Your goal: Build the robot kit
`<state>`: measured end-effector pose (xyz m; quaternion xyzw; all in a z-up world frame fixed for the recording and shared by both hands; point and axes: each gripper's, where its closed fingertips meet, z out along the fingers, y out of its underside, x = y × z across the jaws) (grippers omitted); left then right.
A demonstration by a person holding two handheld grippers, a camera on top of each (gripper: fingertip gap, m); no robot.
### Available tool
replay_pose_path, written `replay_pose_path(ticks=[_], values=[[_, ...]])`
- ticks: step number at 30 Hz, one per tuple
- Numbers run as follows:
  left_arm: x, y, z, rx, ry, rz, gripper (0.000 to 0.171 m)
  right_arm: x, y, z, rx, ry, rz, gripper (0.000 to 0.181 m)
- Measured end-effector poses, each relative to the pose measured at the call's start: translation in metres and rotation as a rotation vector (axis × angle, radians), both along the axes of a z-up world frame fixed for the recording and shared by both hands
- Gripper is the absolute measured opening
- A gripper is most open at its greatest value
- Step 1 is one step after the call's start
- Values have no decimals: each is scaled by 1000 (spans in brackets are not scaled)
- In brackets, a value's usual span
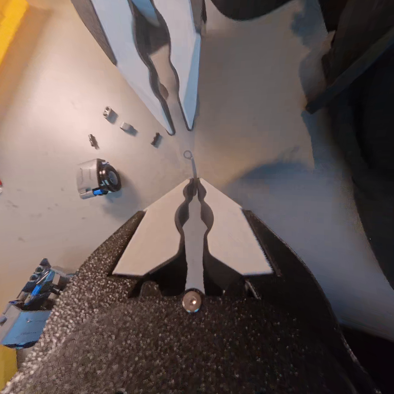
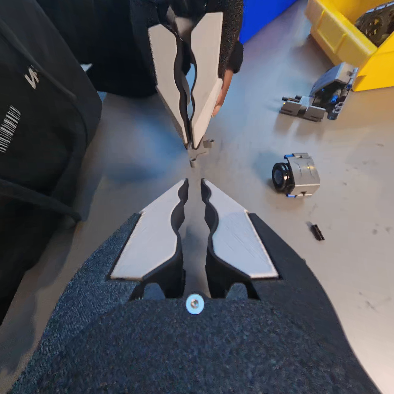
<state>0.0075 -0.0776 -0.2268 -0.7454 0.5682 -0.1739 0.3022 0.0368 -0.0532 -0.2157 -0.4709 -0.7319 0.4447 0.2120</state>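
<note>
While the left gripper (image 1: pixel 194 180) is clenched on a small grey angled connector piece (image 2: pixel 197 152) held above the grey table (image 2: pixel 277 277), the right gripper (image 2: pixel 194 180) faces it with jaws slightly parted and empty, wheel-and-fender module (image 2: pixel 296 175) lying right, partly built grey model (image 2: pixel 317 100) far right.

Left hand-held gripper (image 1: pixel 194 181) pinched on a thin grey piece with a ring end (image 1: pixel 190 162), above the grey desk (image 1: pixel 53 128). Right hand-held gripper (image 1: pixel 181 131) opposite, tips slightly parted, near the ring. Scattered at left: small grey blocks (image 1: pixel 128 128), black pins (image 1: pixel 155 139), a grey-and-black wheel unit (image 1: pixel 98 178), a blue-grey assembly (image 1: pixel 32 302).
</note>
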Motion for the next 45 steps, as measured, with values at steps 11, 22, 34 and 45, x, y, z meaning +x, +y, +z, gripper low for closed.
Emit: replay_pose_path(ticks=[11,22,34,45], values=[[-2,-2,-22,-132,147,-79,4,13,38,-34,141,-179,-131,14],[-28,-3,-14,-145,-156,163,29,9,44,-45,256,-264,-182,5],[20,-4,-27,-116,-139,123,22,16,22,-24,174,-203,-112,3],[44,-13,8,-200,-368,128,25,32,-19,3,157,-137,14,3]])
